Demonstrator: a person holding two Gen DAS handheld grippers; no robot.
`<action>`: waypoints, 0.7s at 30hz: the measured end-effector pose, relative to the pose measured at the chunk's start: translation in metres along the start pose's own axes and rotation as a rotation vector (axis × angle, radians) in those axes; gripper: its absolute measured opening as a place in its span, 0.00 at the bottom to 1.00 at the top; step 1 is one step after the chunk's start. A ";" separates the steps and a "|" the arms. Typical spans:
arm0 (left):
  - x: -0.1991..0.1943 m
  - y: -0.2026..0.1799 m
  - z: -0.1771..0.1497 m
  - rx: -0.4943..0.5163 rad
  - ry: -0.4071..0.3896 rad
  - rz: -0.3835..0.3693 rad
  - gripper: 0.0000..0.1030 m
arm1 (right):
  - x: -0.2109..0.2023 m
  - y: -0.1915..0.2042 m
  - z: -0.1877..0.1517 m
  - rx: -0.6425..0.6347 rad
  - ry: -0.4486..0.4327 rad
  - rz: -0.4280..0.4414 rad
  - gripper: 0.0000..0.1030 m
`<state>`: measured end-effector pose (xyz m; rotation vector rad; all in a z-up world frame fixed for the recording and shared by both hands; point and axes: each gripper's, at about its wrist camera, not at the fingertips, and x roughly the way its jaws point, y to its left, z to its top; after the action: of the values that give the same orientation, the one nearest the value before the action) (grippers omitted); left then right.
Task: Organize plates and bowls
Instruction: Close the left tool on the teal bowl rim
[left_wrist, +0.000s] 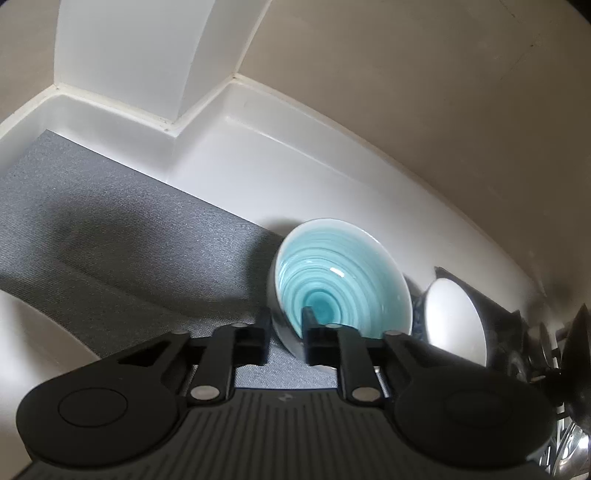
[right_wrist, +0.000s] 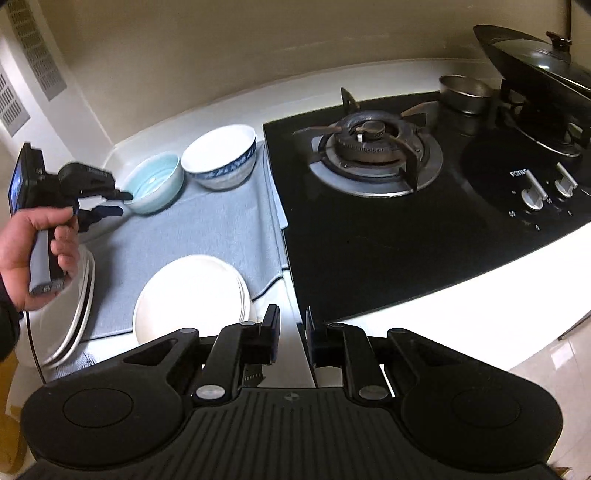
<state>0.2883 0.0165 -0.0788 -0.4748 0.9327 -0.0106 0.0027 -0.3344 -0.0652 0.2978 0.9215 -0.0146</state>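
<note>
On a grey mat (right_wrist: 221, 236) beside the stove (right_wrist: 369, 155), the left gripper (left_wrist: 286, 325) pinches the teal bowl (left_wrist: 343, 280) by its rim, apparently to move it; the right gripper (right_wrist: 293, 332) hangs nearly closed, empty.

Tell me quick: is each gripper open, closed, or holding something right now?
Left gripper: closed on the rim of the teal bowl.
Right gripper: closed but for a narrow gap, holding nothing.

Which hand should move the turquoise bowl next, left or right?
Left. The left gripper already straddles the turquoise bowl rim, while the right gripper hangs empty over the counter edge.
</note>
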 end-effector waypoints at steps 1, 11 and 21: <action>-0.003 0.000 -0.002 -0.001 0.001 0.006 0.15 | 0.001 0.000 0.003 -0.002 0.001 0.003 0.17; -0.045 0.005 -0.043 0.018 0.098 -0.001 0.17 | 0.024 0.036 0.035 -0.122 0.023 0.121 0.17; -0.073 0.001 -0.075 0.144 0.071 0.003 0.28 | 0.077 0.094 0.083 -0.259 0.053 0.220 0.22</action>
<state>0.1861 0.0043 -0.0602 -0.3413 0.9942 -0.0922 0.1274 -0.2567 -0.0557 0.1578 0.9274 0.3143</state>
